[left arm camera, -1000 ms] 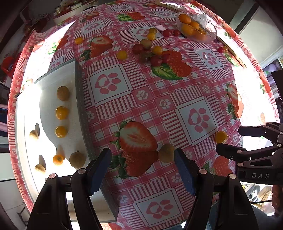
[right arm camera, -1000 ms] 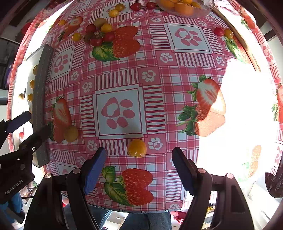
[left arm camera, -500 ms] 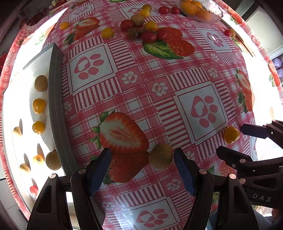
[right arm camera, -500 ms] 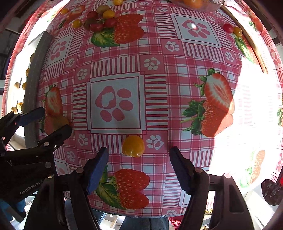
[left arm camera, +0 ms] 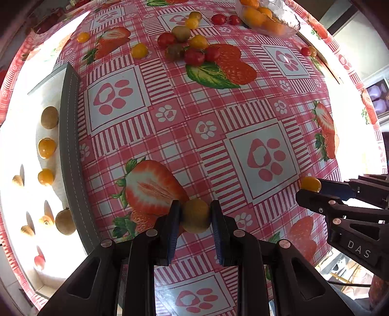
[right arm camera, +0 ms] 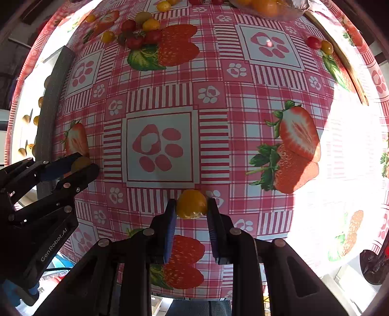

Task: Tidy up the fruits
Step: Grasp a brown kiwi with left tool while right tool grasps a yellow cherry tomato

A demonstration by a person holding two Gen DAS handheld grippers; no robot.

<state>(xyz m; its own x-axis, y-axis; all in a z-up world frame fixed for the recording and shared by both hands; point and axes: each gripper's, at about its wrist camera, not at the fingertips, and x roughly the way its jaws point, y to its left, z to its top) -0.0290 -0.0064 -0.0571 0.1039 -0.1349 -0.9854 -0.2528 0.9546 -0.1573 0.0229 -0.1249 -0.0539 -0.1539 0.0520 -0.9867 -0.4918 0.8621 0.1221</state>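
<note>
A round, dull yellow-brown fruit (left arm camera: 196,215) sits on the table, squeezed between the blue pads of the left gripper (left arm camera: 196,218). Its jaws have just closed on it. The fruit looks smooth and a bit matte. It lies right by a big printed strawberry.

A shiny yellow-orange tomato (right arm camera: 191,203) is pinched the same way in the right gripper (right arm camera: 191,209), whose jaws have also just closed. It sits below a square with a paw print.

Both grippers are black plastic with round silver rivets.

The tablecloth (left arm camera: 218,116) is glossy, with pink checks, paw prints and strawberries. More small red, yellow and greenish tomatoes (left arm camera: 189,46) lie in a loose bunch at the far side. Near them is a clear bowl (left arm camera: 279,21) with orange fruits in it.

On the left is a white tray (left arm camera: 29,145) with a grey stitched edge. Small fruits lie in it in rows.

The left view shows the tray's inside well, with brown and yellow fruits. The right view shows only a thin strip of it. The right view shows a bright sunny patch on the cloth at the right. Each view shows the other gripper from the side, closed on its fruit.
</note>
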